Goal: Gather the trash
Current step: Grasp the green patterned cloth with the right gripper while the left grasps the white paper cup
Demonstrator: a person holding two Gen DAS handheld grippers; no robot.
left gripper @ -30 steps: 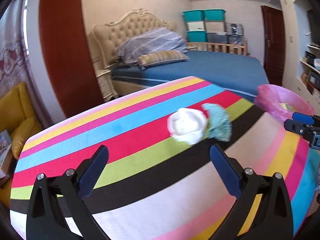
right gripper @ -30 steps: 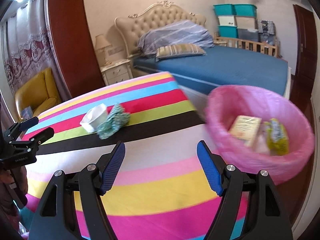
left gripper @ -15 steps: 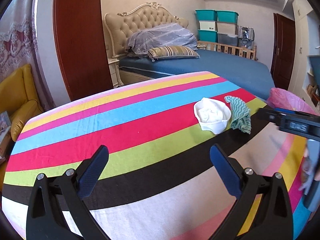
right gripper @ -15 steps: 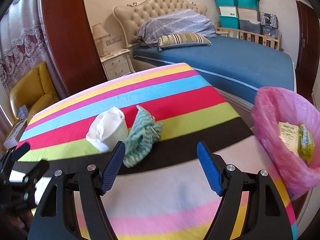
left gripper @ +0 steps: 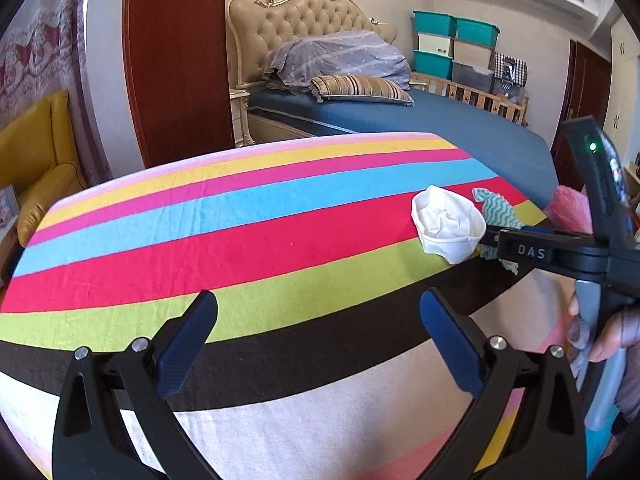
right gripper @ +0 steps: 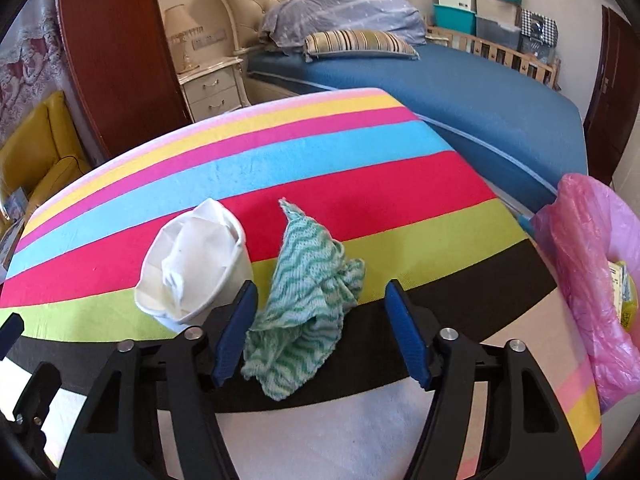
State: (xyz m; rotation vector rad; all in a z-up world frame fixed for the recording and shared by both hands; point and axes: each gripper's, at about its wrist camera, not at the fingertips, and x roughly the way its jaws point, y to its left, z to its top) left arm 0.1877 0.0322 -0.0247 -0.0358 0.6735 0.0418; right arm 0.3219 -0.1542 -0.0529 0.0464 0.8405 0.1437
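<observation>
A white paper cup (right gripper: 192,268) stuffed with crumpled tissue lies on its side on the striped table cloth (right gripper: 320,148). Beside it on the right lies a crumpled green-and-white cloth (right gripper: 308,292). My right gripper (right gripper: 320,328) is open, its blue fingers on either side of the cloth's near end. The pink-lined trash bin (right gripper: 588,280) stands past the table's right edge with wrappers inside. My left gripper (left gripper: 320,332) is open and empty over the near stripes; the cup (left gripper: 446,224) and cloth (left gripper: 498,212) lie far right of it, with the right gripper's body in front.
A blue bed (right gripper: 440,80) with pillows stands behind the table. A white nightstand (right gripper: 212,88) with a lamp and a yellow armchair (left gripper: 36,160) are at the left. Teal storage boxes (left gripper: 452,40) are stacked at the back.
My right gripper has moved forward and left from the bin to straddle the green cloth. The left gripper's view has shifted left; both stay open.
</observation>
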